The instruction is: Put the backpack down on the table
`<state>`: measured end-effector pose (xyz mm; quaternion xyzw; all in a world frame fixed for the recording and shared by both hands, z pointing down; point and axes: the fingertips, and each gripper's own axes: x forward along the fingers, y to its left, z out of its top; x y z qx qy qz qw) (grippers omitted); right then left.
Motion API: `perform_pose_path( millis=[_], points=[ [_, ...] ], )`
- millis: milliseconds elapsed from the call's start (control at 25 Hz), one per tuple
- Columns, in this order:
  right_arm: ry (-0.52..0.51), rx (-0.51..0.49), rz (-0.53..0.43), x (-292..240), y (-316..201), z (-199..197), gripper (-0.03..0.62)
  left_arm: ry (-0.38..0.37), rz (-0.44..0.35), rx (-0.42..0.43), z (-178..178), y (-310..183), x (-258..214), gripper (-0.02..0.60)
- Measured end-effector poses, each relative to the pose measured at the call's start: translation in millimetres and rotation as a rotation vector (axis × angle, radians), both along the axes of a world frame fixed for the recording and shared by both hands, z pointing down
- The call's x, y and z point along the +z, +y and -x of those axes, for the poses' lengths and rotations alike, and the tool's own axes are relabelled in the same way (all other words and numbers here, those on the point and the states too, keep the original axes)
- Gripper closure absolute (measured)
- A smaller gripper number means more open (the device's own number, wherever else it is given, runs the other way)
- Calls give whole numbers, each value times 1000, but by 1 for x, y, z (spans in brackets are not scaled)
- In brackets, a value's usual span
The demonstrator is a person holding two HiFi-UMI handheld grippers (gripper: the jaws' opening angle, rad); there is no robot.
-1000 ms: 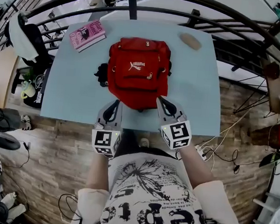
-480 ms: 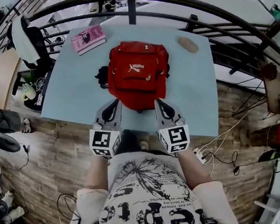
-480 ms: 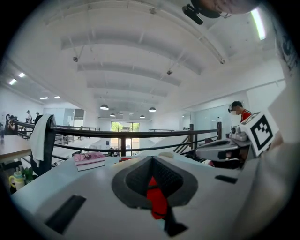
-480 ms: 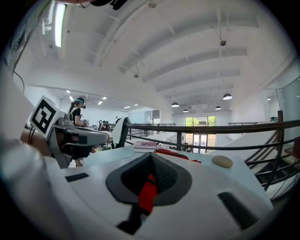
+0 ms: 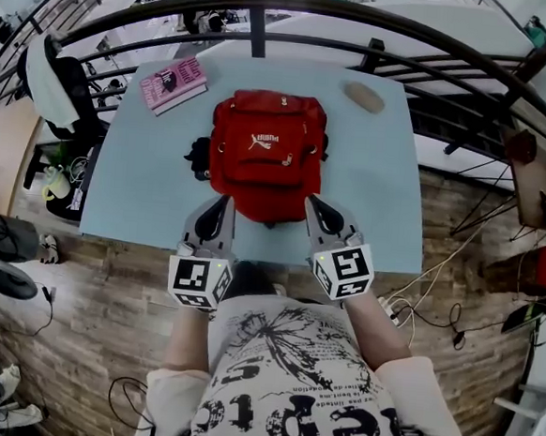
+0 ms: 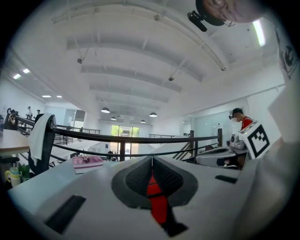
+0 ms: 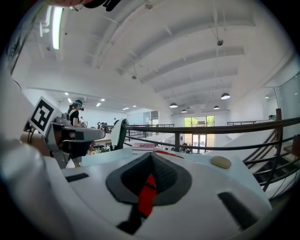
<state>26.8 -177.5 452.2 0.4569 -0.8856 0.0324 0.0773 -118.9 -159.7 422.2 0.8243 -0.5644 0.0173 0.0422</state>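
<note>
head view: my left gripper (image 5: 224,202) and right gripper (image 5: 311,202) are each clamped on the near edge of the red backpack (image 5: 264,151), which lies on the table (image 5: 145,174).

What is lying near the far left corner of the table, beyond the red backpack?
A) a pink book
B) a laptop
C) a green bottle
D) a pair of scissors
A: the head view shows a pink book lying flat near the far left corner of the table, to the left of the red backpack.
</note>
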Motion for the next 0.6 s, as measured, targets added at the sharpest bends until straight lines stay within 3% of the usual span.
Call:
perform_pose_path(
  millis=[360, 600],
  points=[
    [28, -2, -47, -10, -7, 1, 603, -52, -7, -4, 2, -6, 1, 571],
    [24, -22, -45, -11, -10, 5, 602, -45, 5, 9, 2, -11, 3, 571]
  ],
)
